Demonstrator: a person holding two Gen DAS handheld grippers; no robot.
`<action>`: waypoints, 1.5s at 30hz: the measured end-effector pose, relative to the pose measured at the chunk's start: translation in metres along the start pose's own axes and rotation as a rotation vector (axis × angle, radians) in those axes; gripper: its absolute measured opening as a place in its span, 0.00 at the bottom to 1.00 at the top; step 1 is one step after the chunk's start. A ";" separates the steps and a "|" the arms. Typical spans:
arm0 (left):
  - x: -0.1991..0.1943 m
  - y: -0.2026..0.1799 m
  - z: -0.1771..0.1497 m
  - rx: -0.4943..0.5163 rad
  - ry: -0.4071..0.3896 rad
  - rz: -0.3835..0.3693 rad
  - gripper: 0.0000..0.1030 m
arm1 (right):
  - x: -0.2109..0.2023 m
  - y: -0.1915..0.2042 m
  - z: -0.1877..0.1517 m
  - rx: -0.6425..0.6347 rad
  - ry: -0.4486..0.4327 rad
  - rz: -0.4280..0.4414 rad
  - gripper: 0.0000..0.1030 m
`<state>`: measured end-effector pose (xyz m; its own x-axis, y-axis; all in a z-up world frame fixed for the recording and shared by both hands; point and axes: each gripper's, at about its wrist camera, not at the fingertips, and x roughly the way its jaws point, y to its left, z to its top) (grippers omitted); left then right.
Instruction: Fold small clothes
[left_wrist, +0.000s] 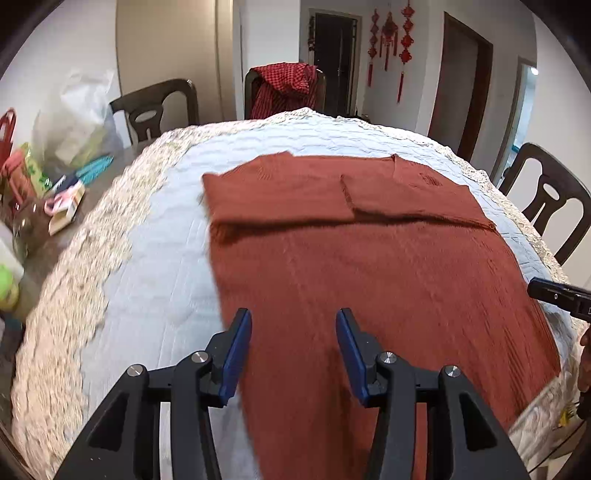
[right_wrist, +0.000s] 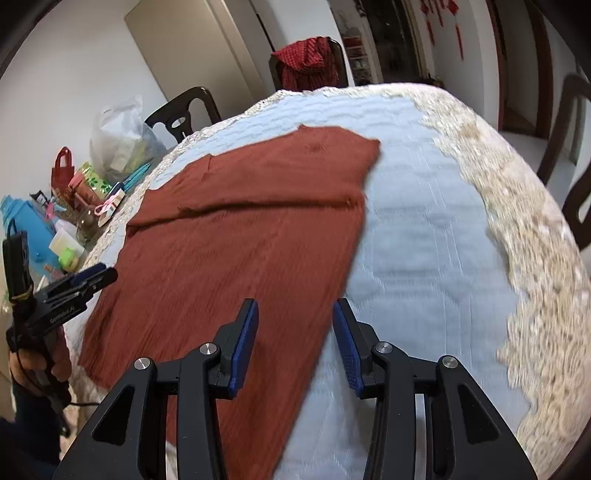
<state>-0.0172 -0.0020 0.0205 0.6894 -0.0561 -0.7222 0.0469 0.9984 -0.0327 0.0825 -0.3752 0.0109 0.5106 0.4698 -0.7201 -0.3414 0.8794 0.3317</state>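
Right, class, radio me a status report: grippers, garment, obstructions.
Left hand-held gripper open, empty. Right hand-held gripper open, empty. Rust-red garment flat on quilted table cover, far part folded over. Nothing on the garment.

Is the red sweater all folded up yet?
Only partly. The red sweater lies mostly spread on the table cover, with just its far part folded over.
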 end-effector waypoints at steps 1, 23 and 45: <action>-0.001 0.004 -0.004 -0.012 0.004 -0.004 0.50 | -0.001 -0.002 -0.003 0.010 0.005 0.006 0.42; -0.036 0.022 -0.062 -0.210 0.058 -0.214 0.49 | -0.021 0.003 -0.054 0.141 0.057 0.264 0.42; -0.044 0.044 -0.057 -0.292 0.010 -0.319 0.07 | -0.028 0.001 -0.052 0.174 -0.010 0.316 0.05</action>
<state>-0.0867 0.0445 0.0108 0.6662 -0.3642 -0.6508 0.0496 0.8924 -0.4486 0.0271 -0.3910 0.0000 0.4097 0.7204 -0.5596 -0.3447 0.6903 0.6361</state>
